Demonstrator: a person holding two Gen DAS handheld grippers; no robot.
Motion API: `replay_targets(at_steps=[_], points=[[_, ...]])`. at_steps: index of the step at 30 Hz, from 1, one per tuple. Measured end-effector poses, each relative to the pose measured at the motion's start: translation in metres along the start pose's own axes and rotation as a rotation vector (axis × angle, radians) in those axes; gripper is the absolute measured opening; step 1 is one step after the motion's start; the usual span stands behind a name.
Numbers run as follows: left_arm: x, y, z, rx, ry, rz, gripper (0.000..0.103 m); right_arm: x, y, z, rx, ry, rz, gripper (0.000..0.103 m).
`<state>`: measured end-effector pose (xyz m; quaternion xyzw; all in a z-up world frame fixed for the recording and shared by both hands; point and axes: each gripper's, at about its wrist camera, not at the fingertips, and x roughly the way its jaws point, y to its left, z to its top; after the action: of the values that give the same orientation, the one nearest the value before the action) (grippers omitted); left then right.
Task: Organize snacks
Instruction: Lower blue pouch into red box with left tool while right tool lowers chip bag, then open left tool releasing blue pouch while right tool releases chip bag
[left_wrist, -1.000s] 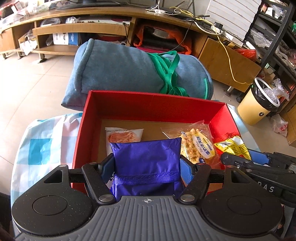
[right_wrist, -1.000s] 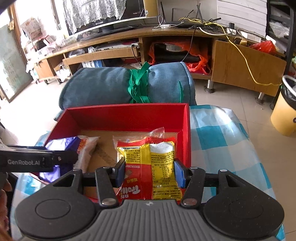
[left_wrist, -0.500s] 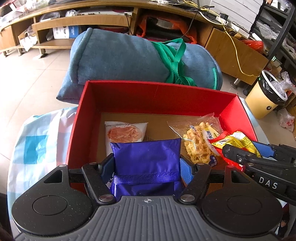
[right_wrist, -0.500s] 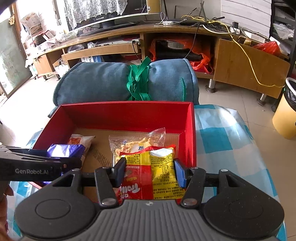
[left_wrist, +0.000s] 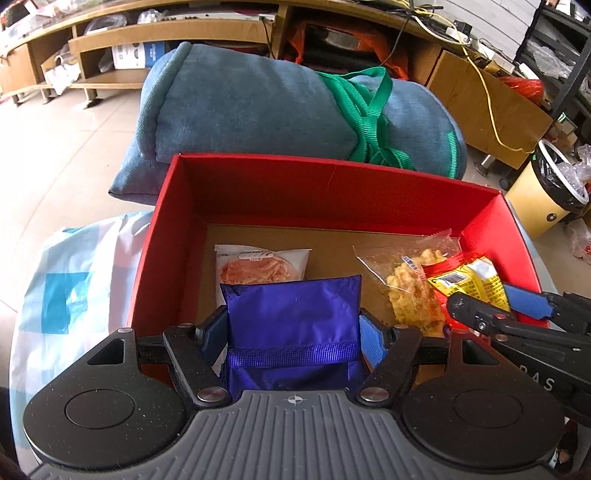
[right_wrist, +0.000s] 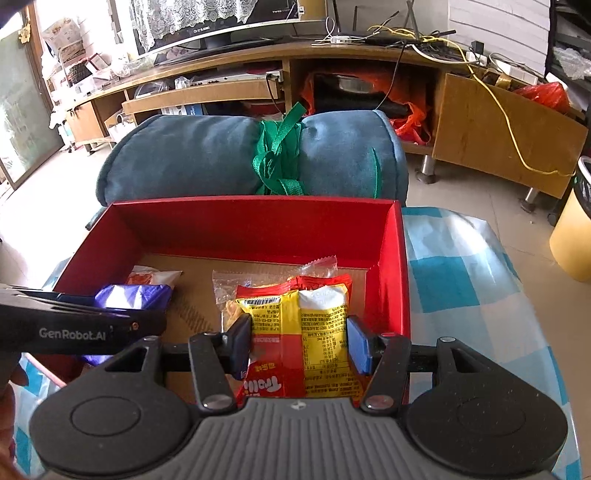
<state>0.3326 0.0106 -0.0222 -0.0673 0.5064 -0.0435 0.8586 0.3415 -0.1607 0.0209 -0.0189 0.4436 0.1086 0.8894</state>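
Purple packet clamped by left gripper, yellow-red packet pinched by right gripper, both held over red box, probably for dropping inside.

Colour record, both wrist views.
- Box: red walls, plain brown cardboard floor.
- Packet, lower centre of left view: glossy violet-blue foil.
- Packet, lower centre of right view: yellow and red, with a white panel and black print.
- Pouch, centre left: white, orange food picture.
- Bag, centre right: clear, pale yellow pieces inside.
- Gripper pads: blue; gripper bodies black and grey.
- Tablecloth, right side: white and light-blue check.
- Rolled blanket, upper centre: dusty blue, tied with green strap.
- Bin, right edge: cream, black liner.
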Motion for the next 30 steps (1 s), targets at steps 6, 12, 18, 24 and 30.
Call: replay_targets(at_steps=[6, 12, 18, 24, 30], points=[[0.005, -0.001, 0.004, 0.005, 0.005, 0.007, 0.080, 0.002, 0.001, 0.002, -0.013, 0.002, -0.005, 0.049], [0.003, 0.001, 0.004, -0.002, -0.006, 0.011, 0.084, 0.003, 0.000, 0.002, -0.011, 0.002, -0.006, 0.049], [-0.006, 0.001, 0.005, -0.011, -0.023, -0.009, 0.085, -0.004, -0.002, 0.003, 0.010, -0.010, -0.010, 0.050], [-0.015, 0.004, 0.006, -0.023, -0.035, -0.028, 0.086, -0.018, -0.002, 0.007, 0.027, -0.045, -0.001, 0.055], [-0.018, 0.005, 0.005, -0.028, -0.030, -0.037, 0.086, -0.026, 0.004, 0.007, 0.019, -0.052, 0.009, 0.055]])
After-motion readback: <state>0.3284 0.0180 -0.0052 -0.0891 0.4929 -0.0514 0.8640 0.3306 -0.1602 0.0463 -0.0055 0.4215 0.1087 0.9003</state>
